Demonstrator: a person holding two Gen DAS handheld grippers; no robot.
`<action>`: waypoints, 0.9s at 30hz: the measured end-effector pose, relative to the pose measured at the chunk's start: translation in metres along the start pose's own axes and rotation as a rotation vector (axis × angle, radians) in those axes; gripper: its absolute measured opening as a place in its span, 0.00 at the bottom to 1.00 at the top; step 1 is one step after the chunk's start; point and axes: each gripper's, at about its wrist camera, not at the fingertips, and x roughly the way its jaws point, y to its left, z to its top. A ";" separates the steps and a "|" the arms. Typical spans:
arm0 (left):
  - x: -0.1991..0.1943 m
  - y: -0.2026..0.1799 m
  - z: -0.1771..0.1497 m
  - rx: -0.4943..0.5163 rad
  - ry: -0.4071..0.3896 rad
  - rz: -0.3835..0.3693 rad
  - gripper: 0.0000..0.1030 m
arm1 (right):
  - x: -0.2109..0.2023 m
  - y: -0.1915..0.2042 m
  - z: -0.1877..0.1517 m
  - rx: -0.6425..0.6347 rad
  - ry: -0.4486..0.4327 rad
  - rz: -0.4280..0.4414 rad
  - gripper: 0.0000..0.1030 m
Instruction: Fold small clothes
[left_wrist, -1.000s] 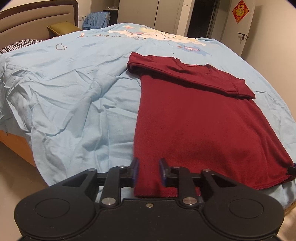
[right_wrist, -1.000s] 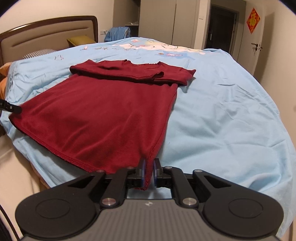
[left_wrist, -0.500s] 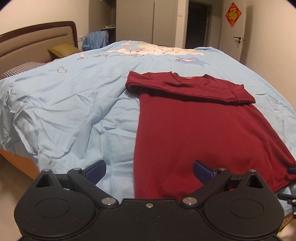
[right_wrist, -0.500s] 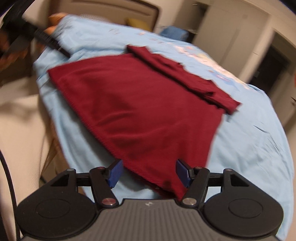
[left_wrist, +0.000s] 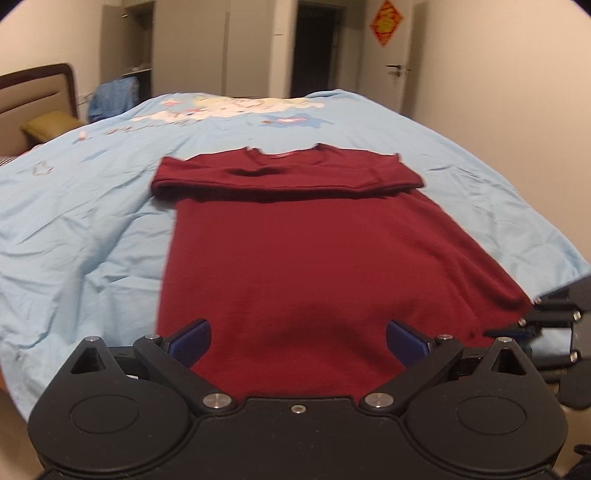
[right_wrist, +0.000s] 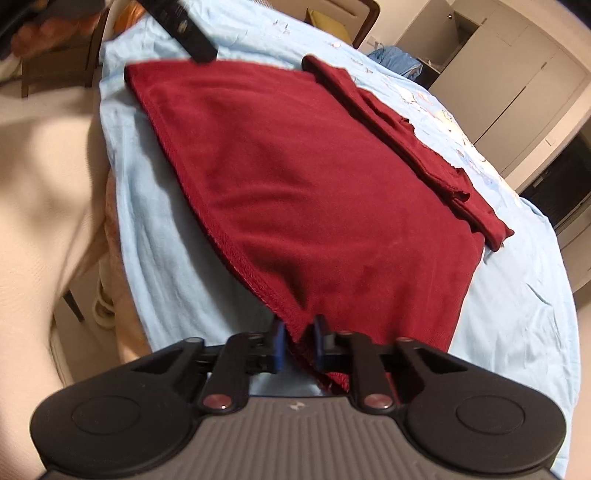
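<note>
A dark red shirt (left_wrist: 306, 251) lies flat on the light blue bedsheet (left_wrist: 81, 229), its sleeves folded across the chest at the far end. My left gripper (left_wrist: 298, 338) is open wide, its blue pads either side of the middle of the near hem, holding nothing. My right gripper (right_wrist: 298, 345) is nearly shut around the hem (right_wrist: 255, 280) at the shirt's (right_wrist: 314, 177) near corner. The right gripper also shows at the right edge of the left wrist view (left_wrist: 554, 325). The left gripper shows as a black bar at the top of the right wrist view (right_wrist: 184, 29).
The bed's headboard (left_wrist: 33, 92) and an olive pillow (left_wrist: 48, 125) are at far left. Wardrobes (left_wrist: 184, 48), a dark doorway (left_wrist: 314, 48) and a door with a red ornament (left_wrist: 388, 51) stand behind. The bed edge and floor (right_wrist: 37, 184) lie to the left.
Both grippers let go of the hem corners and opened. The left moved right to the hem's middle and stays open. The right swung round and closed in on the hem corner again.
</note>
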 end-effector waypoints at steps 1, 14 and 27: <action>0.001 -0.005 -0.001 0.020 -0.004 -0.023 0.98 | -0.004 -0.004 0.001 0.023 -0.013 0.011 0.12; 0.032 -0.062 -0.018 0.207 0.033 -0.166 0.98 | -0.033 -0.077 0.032 0.406 -0.122 0.160 0.10; 0.048 -0.040 -0.027 0.209 0.095 0.168 0.76 | -0.042 -0.112 0.049 0.525 -0.208 0.193 0.10</action>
